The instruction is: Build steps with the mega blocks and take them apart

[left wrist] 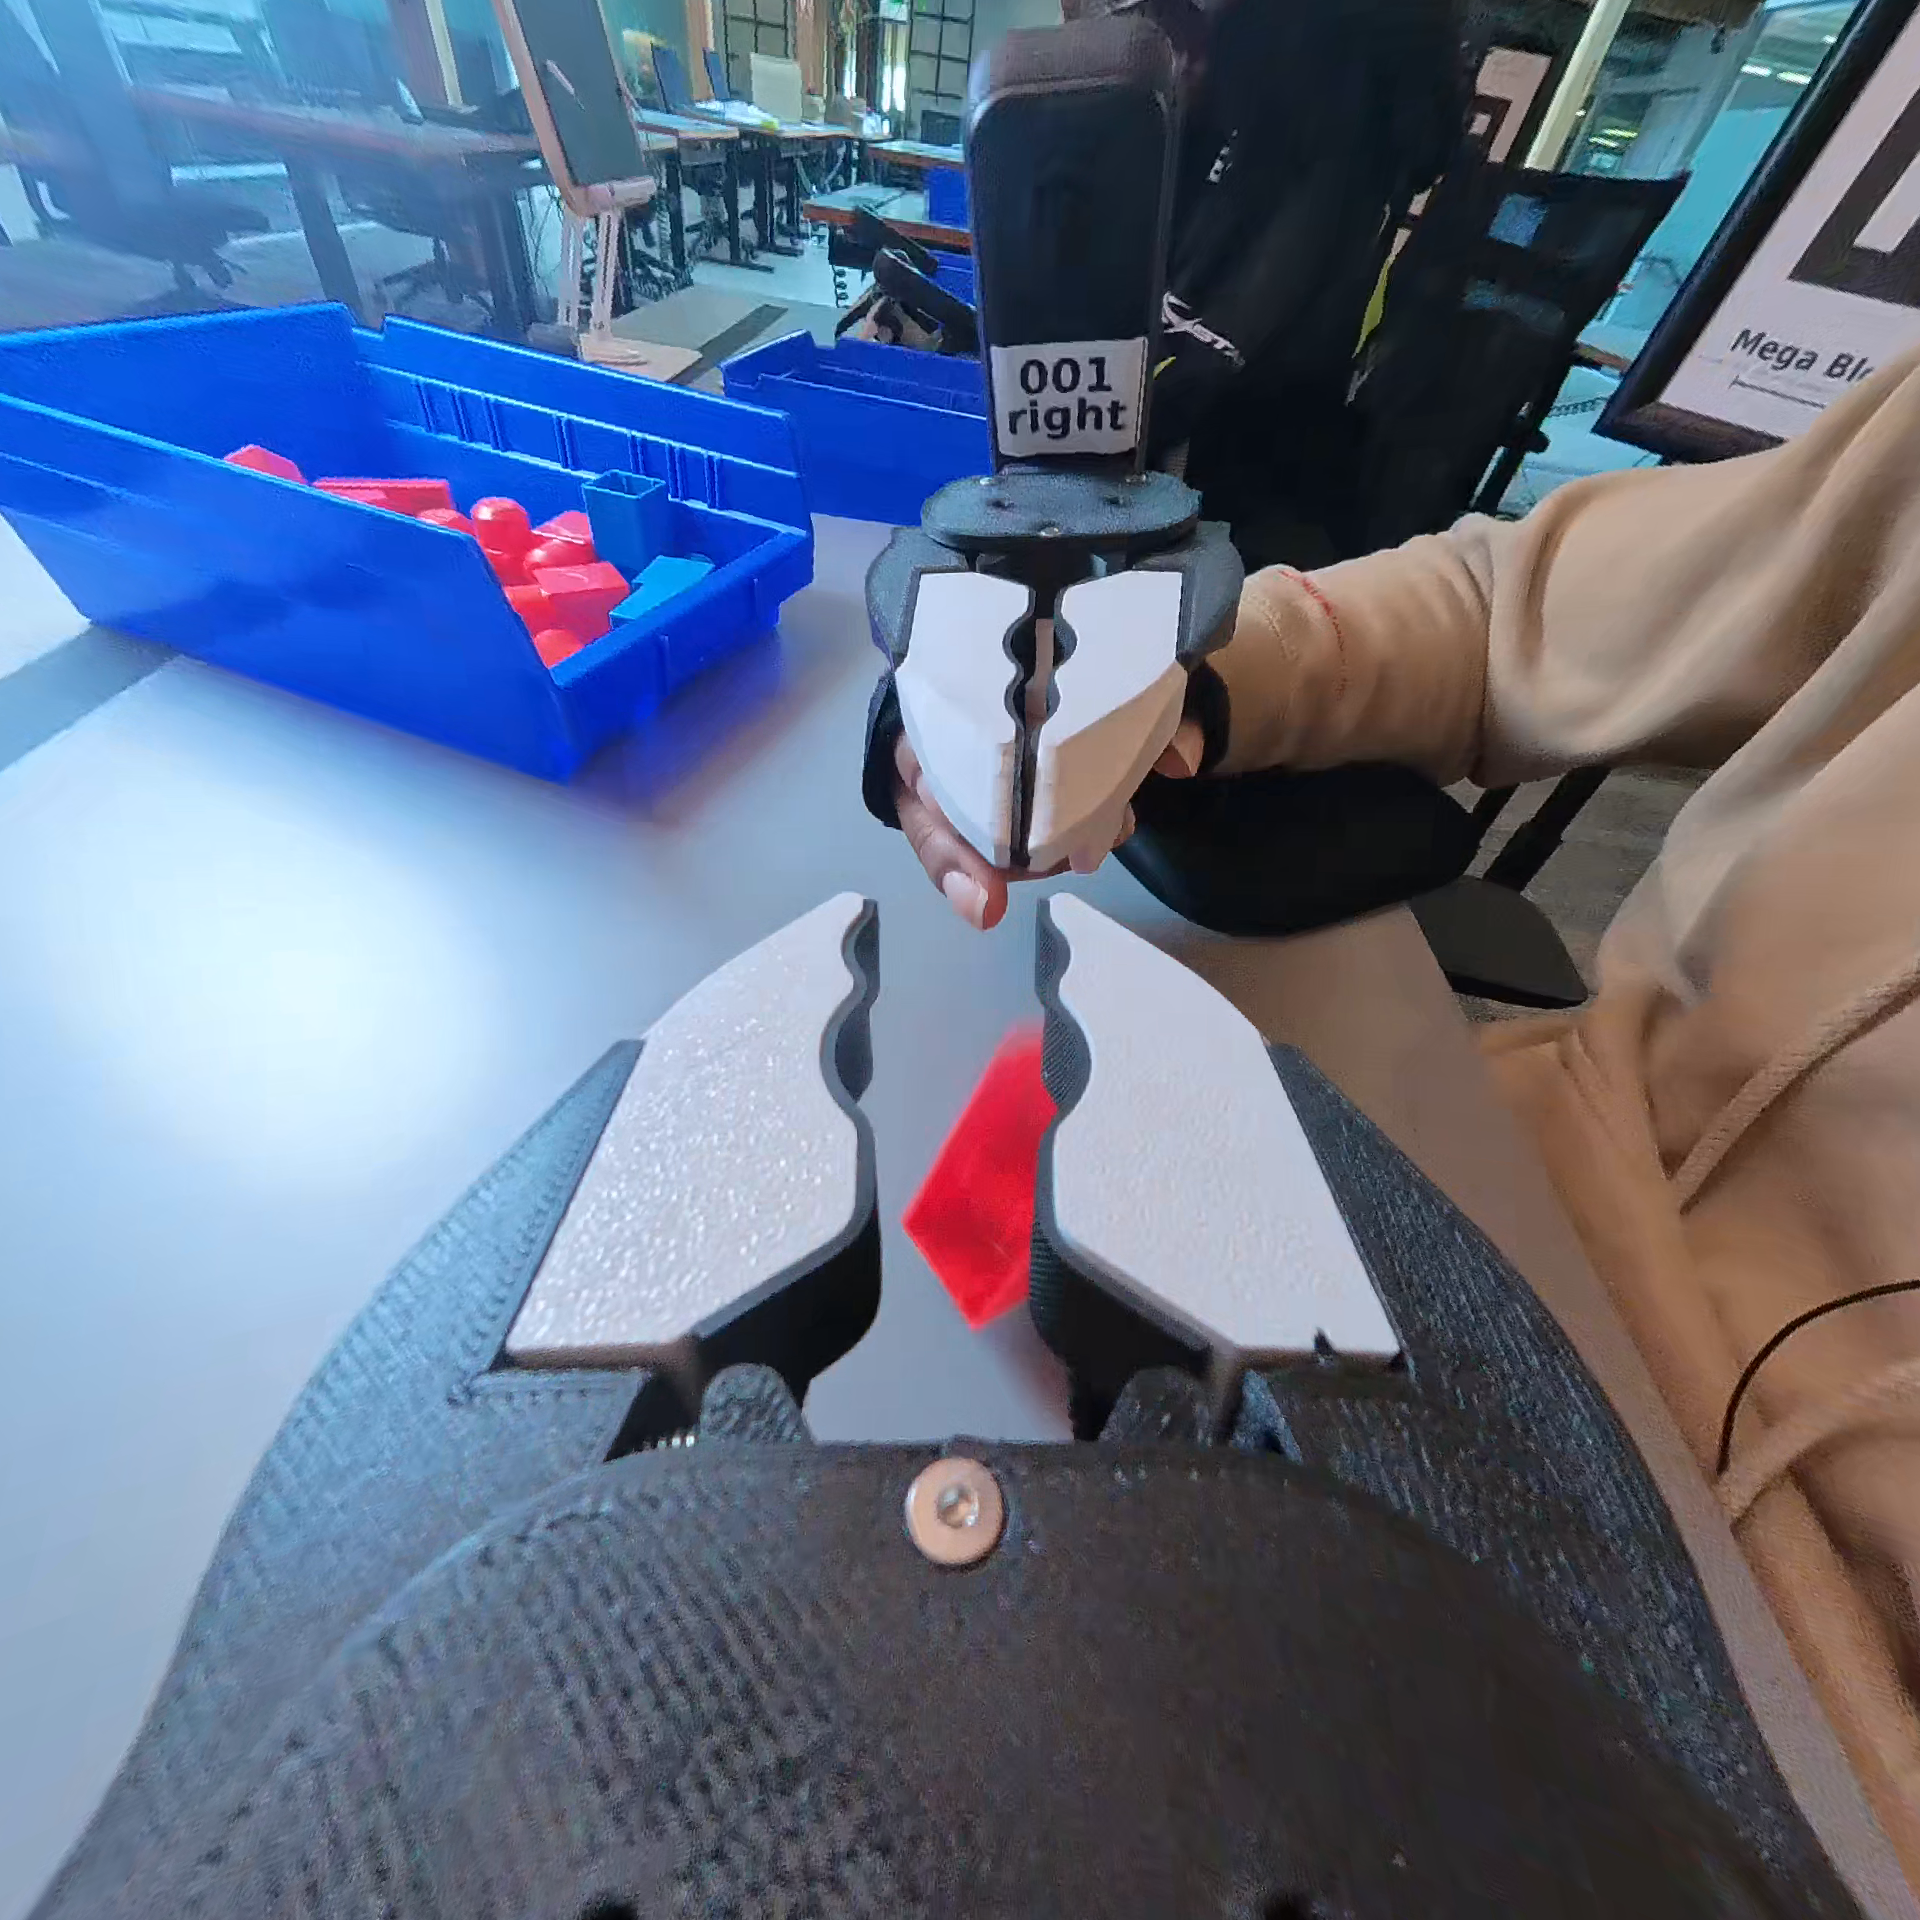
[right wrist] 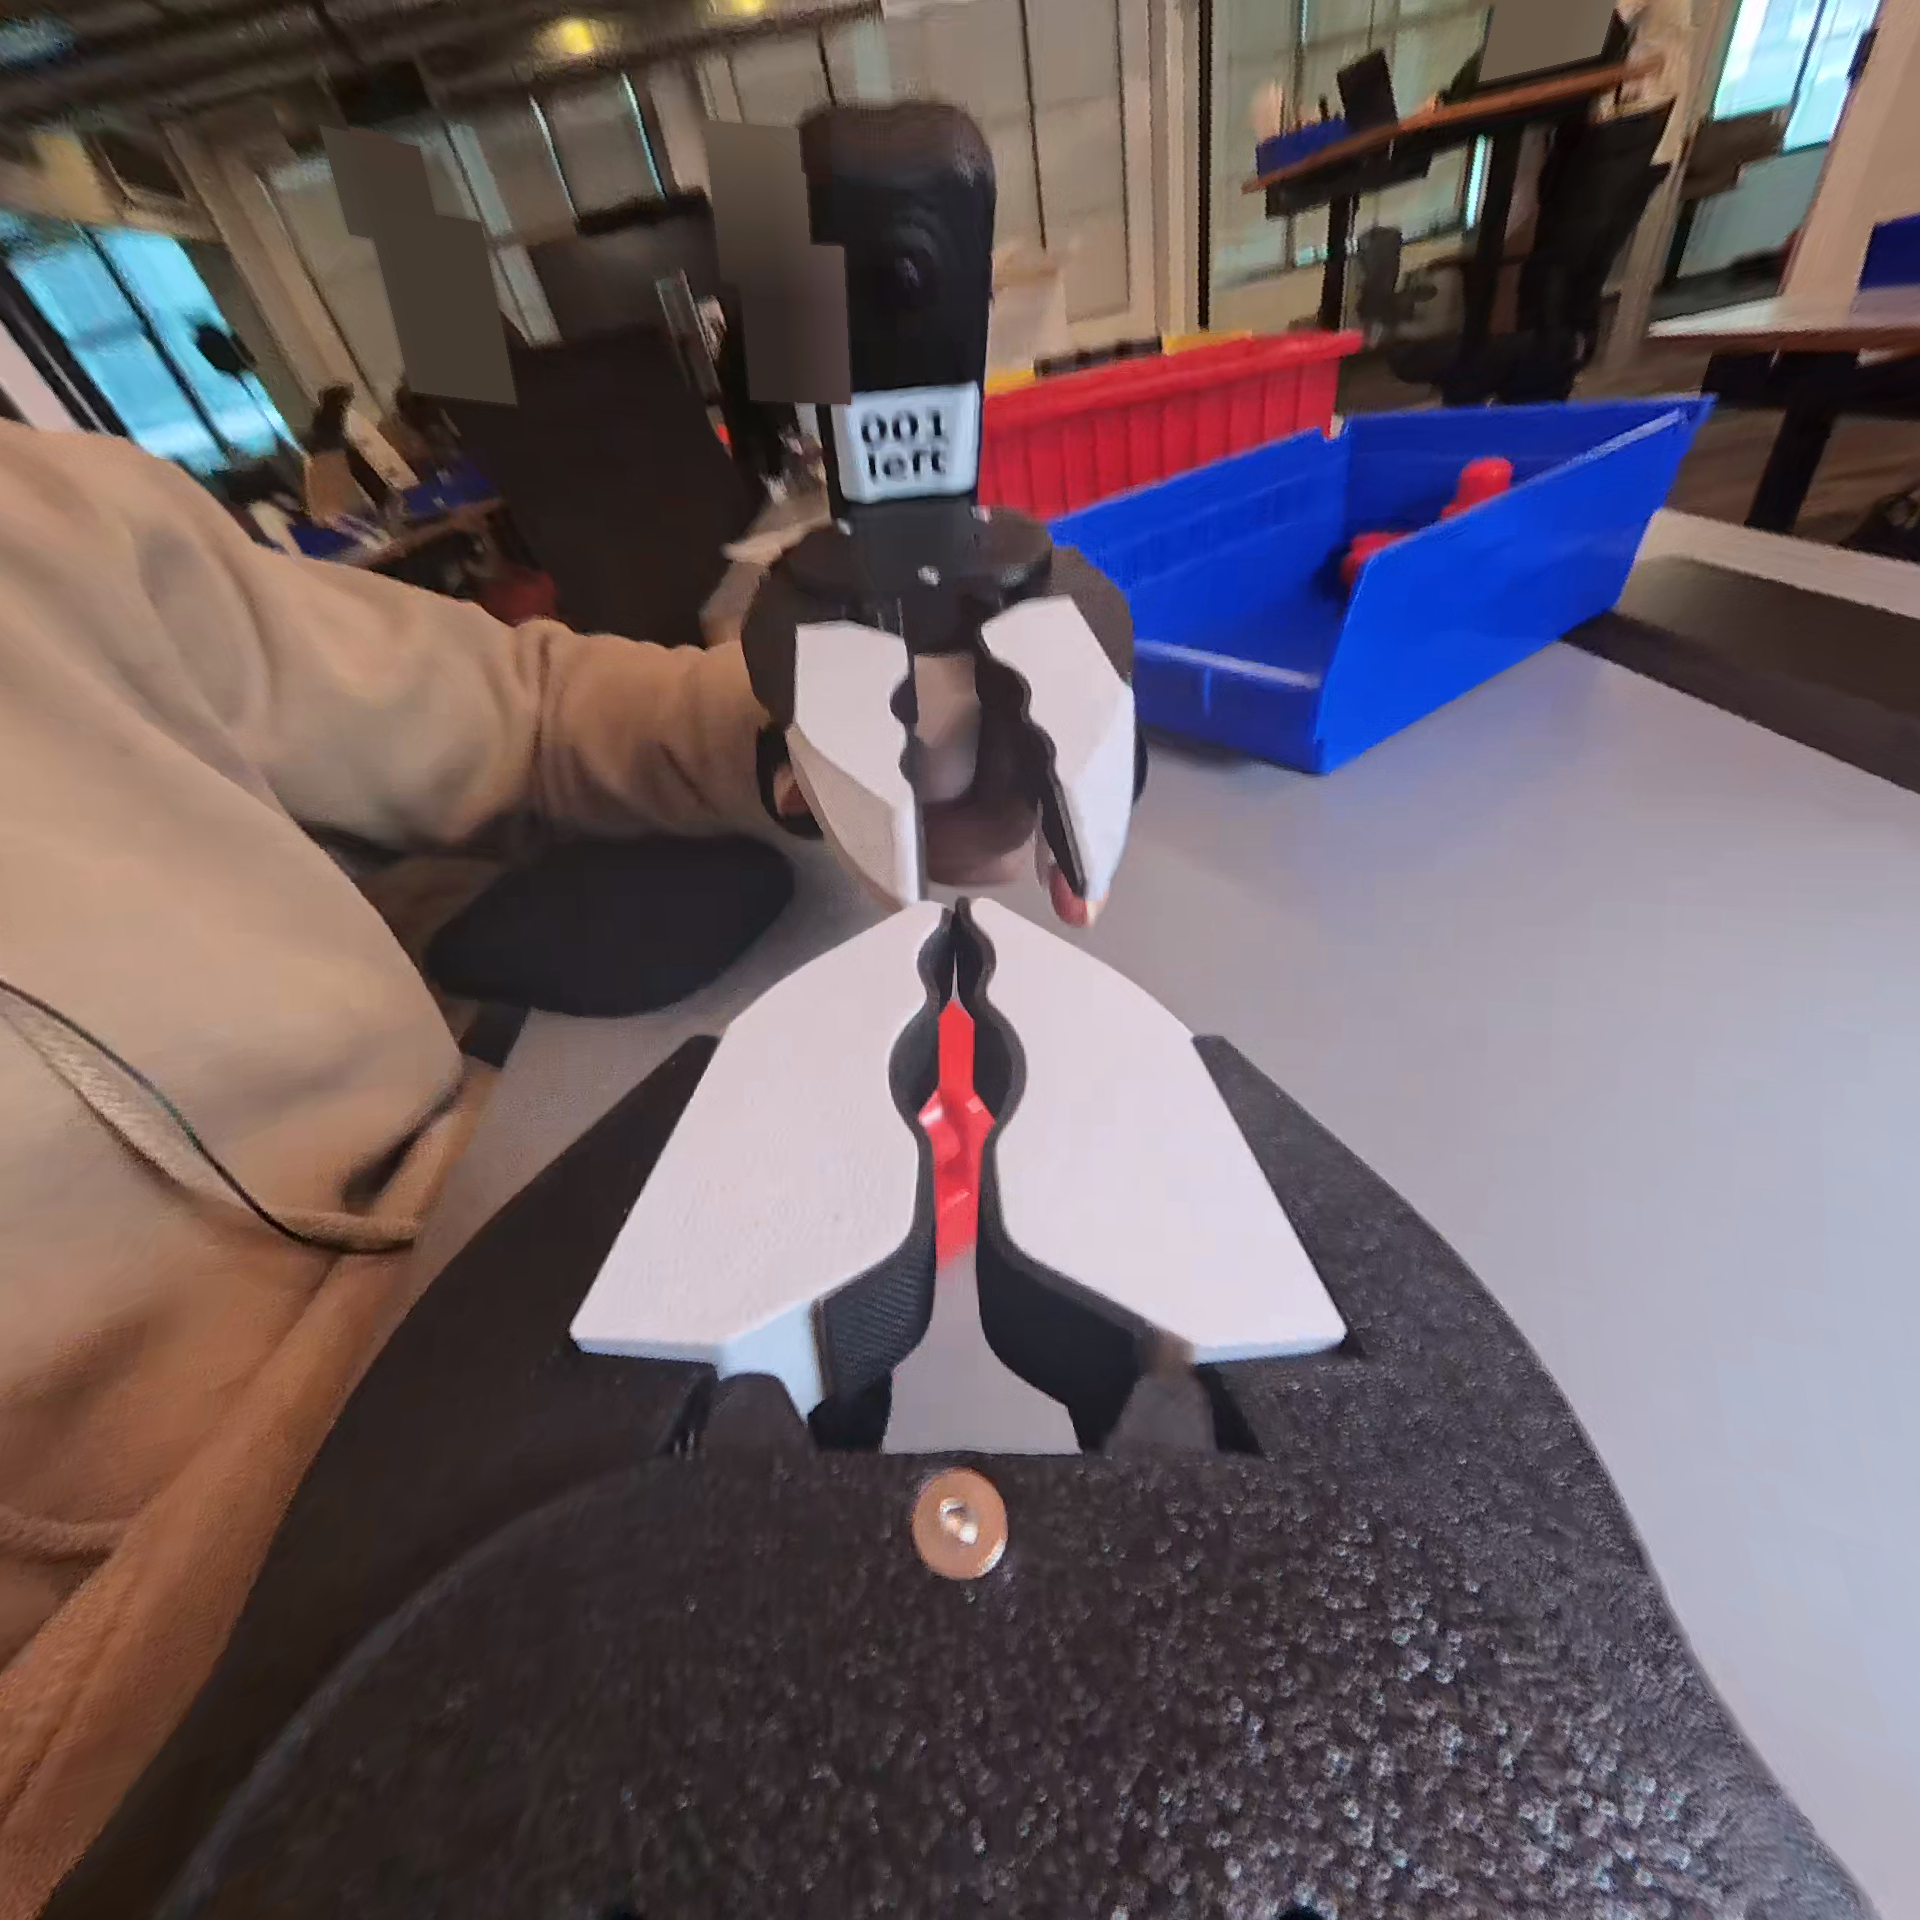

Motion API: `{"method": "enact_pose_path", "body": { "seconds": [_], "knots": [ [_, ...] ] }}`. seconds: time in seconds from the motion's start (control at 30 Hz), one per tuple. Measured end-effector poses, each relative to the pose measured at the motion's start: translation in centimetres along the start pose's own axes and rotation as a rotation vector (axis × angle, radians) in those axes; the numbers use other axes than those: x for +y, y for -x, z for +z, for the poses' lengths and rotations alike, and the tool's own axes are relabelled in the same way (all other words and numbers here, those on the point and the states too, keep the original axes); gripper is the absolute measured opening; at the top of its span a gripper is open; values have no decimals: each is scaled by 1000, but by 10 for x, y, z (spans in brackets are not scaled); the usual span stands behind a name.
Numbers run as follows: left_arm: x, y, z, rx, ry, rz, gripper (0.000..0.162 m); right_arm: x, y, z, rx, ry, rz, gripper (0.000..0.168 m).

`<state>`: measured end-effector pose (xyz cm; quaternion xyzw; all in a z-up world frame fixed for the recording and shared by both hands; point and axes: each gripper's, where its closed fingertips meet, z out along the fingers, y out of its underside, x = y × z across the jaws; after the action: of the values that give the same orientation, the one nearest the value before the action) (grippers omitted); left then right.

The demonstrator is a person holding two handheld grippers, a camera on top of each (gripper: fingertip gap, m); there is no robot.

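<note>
The blue bin (left wrist: 416, 613) sits at the left of the desk (left wrist: 312, 1039) with spare mega blocks (left wrist: 540, 571) inside, close enough to reach. The left hand-held gripper (left wrist: 956, 925) has its fingers apart and holds nothing. A red block (left wrist: 982, 1184) lies below it (blurry). The right hand-held gripper (right wrist: 958, 912) is closed, tips together; I cannot tell if it grips the red.

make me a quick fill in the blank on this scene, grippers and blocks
1. The left gripper has its jaws ____.
2. The right gripper has its jaws ____ at the tips.
3. The block seen below the left gripper is ____ in colour.
4. Loose blocks lie in a ____ bin on the table.

Missing words: open; shut; red; blue
</note>
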<state>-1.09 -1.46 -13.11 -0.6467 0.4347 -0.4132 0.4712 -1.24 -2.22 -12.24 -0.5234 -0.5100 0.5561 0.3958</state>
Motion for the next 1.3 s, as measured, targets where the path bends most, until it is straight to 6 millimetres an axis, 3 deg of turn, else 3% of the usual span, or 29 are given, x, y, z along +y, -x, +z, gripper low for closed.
{"method": "enact_pose_path", "body": {
  "seconds": [0.1,0.27,0.47,0.53,0.57,0.63,0.73,0.83,1.07,1.3],
  "knots": [
    [-2,6,-5,11,-30,-52,32,14,-10,-1,78,106,-99,0],
    [-3,21,-22,-67,-37,-21,33,44,-7,3,73,320,-118,48],
    [14,16,-29,-67,18,-31,35,103,17,3,-11,691,-147,78],
    [24,12,-28,-58,59,-26,35,121,15,3,27,801,-190,49],
    [29,9,-26,-46,92,-23,36,121,11,4,66,804,-216,20],
    [41,0,-23,-16,173,-14,40,116,12,8,65,767,-202,10],
    [57,-4,-21,-28,291,32,48,109,3,8,98,719,-221,5],
    [65,10,-23,-118,332,80,51,99,-2,8,124,664,-263,5],
    [73,30,-20,-255,370,245,57,86,2,12,145,609,-550,5],
    [71,27,-14,-341,396,581,37,87,9,15,125,602,-613,5]
  ]
}}
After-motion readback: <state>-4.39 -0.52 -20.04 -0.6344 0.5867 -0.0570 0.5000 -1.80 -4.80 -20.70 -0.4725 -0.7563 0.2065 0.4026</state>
